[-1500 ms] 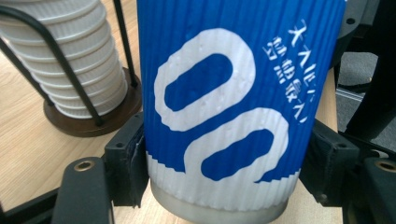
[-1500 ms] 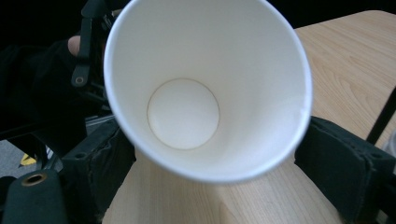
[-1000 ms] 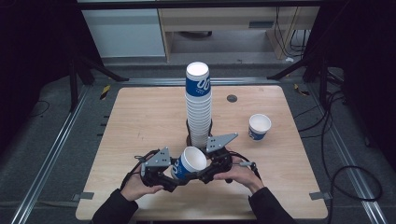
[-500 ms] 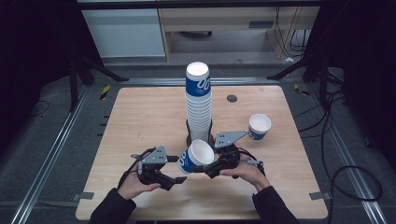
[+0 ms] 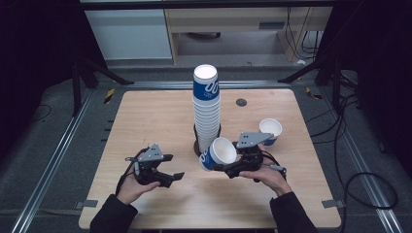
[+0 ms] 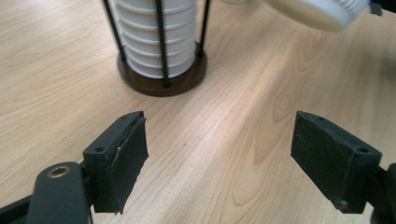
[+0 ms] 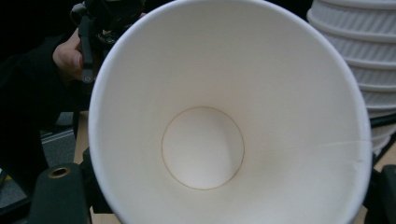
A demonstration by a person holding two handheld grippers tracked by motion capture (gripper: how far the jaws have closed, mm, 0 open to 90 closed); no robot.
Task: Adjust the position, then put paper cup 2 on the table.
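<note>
A tall stack of white-and-blue paper cups (image 5: 206, 109) stands in a black wire holder on a brown base (image 6: 161, 84) at the table's middle. My right gripper (image 5: 219, 164) is shut on a single paper cup (image 5: 218, 153), which it holds tilted just right of the stack's foot. In the right gripper view the cup's white inside (image 7: 224, 116) faces the camera and hides the jaws. My left gripper (image 5: 170, 174) sits low over the table, left of the stack, with its jaws wide apart and nothing between them (image 6: 219, 154).
Another paper cup (image 5: 270, 130) stands upright on the table behind my right hand. A small dark round disc (image 5: 241, 102) lies toward the far right of the wooden table (image 5: 145, 116). Metal rails run along both sides of the table.
The right gripper has carried the cup to the right and slightly up. The left gripper has drawn away from the cup to the left and stands open.
</note>
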